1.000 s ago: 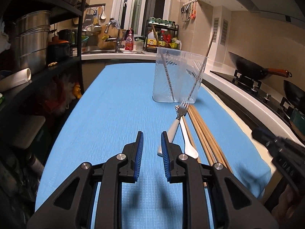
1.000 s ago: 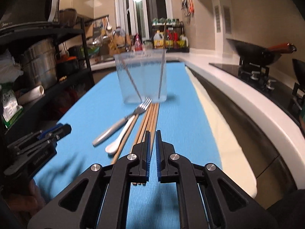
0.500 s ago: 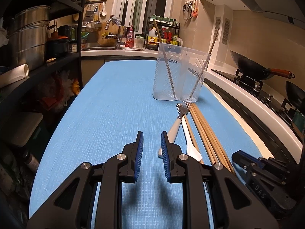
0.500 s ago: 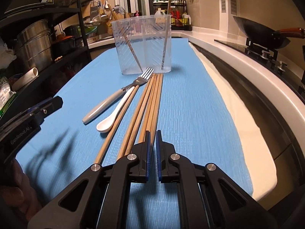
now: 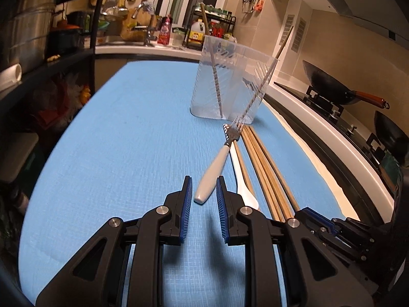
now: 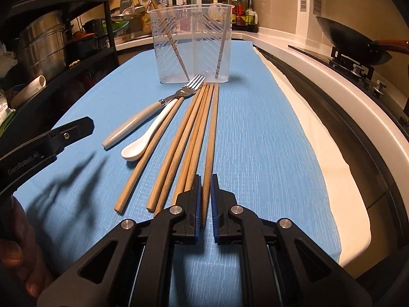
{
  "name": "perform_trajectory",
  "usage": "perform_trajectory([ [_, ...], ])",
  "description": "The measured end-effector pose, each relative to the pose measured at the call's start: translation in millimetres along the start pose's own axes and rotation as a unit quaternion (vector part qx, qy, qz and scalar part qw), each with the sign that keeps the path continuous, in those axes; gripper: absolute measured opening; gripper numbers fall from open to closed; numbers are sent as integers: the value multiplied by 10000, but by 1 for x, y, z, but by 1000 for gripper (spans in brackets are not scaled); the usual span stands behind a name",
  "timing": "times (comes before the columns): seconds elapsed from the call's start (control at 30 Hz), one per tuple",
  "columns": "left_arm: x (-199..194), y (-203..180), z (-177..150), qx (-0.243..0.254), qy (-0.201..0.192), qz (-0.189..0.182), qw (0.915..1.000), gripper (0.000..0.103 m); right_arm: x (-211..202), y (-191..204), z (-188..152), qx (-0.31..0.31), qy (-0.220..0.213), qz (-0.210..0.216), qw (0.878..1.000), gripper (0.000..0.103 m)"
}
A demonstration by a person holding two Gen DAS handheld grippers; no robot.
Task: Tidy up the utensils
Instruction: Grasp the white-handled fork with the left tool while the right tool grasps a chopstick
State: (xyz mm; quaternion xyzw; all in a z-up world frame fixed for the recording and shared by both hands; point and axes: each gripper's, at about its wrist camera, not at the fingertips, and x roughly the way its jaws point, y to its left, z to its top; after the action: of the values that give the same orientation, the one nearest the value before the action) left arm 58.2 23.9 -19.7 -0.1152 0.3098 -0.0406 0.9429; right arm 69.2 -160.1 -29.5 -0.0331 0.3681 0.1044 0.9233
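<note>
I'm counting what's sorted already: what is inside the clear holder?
Two wooden chopsticks lean inside the clear holder, one per compartment. Nothing else shows through its walls.

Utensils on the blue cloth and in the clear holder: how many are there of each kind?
Chopsticks lying on the blue cloth: 6
Chopsticks standing in the clear holder: 2
Fork: 1
Spoon: 1
Total: 10
</note>
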Motion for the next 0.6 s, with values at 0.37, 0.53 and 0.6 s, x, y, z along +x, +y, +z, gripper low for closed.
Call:
perform_trajectory([
  [0.37, 30, -13, 3, 14, 600, 181, 9980, 23, -4, -11, -1, 166, 107, -61, 9998, 6],
  [0.53, 35, -9, 6, -112, 814, 310, 9961, 24, -5, -10, -1, 150, 114, -70, 9998, 6],
  [0.6, 35, -6, 7, -190, 791, 361, 9960, 24, -5, -11, -1, 168, 119, -58, 9998, 6],
])
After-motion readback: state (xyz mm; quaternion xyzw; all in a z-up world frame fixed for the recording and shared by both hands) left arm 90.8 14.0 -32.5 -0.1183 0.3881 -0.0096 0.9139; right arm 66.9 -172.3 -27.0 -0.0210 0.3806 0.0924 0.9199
